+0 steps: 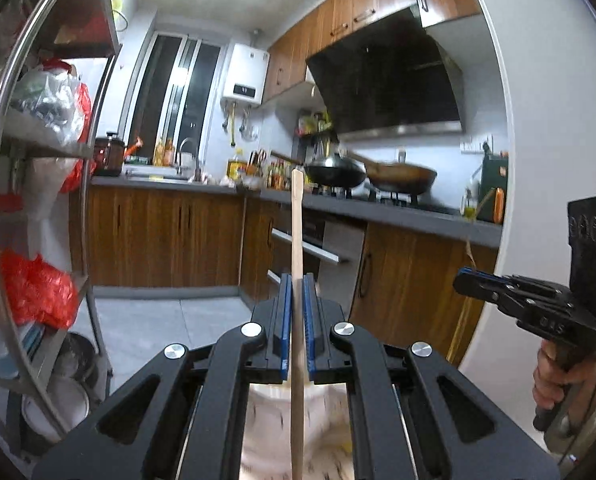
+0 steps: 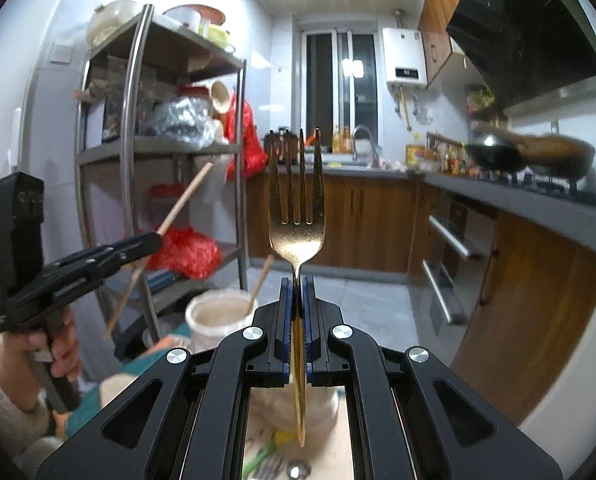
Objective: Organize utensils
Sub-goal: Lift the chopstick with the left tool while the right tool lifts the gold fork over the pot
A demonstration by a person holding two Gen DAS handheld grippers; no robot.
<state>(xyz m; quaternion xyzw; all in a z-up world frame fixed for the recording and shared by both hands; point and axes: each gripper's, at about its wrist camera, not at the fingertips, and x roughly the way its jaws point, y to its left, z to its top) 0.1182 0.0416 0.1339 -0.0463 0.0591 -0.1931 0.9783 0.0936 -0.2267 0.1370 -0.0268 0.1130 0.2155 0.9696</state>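
Observation:
My left gripper (image 1: 296, 280) is shut on a wooden chopstick (image 1: 296, 220) that points up and forward, held in the air. It also shows in the right wrist view (image 2: 154, 240), with the chopstick (image 2: 186, 198) slanting through it. My right gripper (image 2: 296, 282) is shut on the handle of a gold fork (image 2: 296, 200), tines up. It shows at the right edge of the left wrist view (image 1: 463, 280). A white utensil cup (image 2: 218, 314) stands below and left of the fork, with another wooden stick (image 2: 261, 280) in it.
A metal shelf rack (image 2: 138, 148) with bags and dishes stands on the left. A kitchen counter (image 2: 537, 196) with woks on the stove (image 1: 401, 178) runs along the right and back. The sink (image 2: 357, 160) is under the window.

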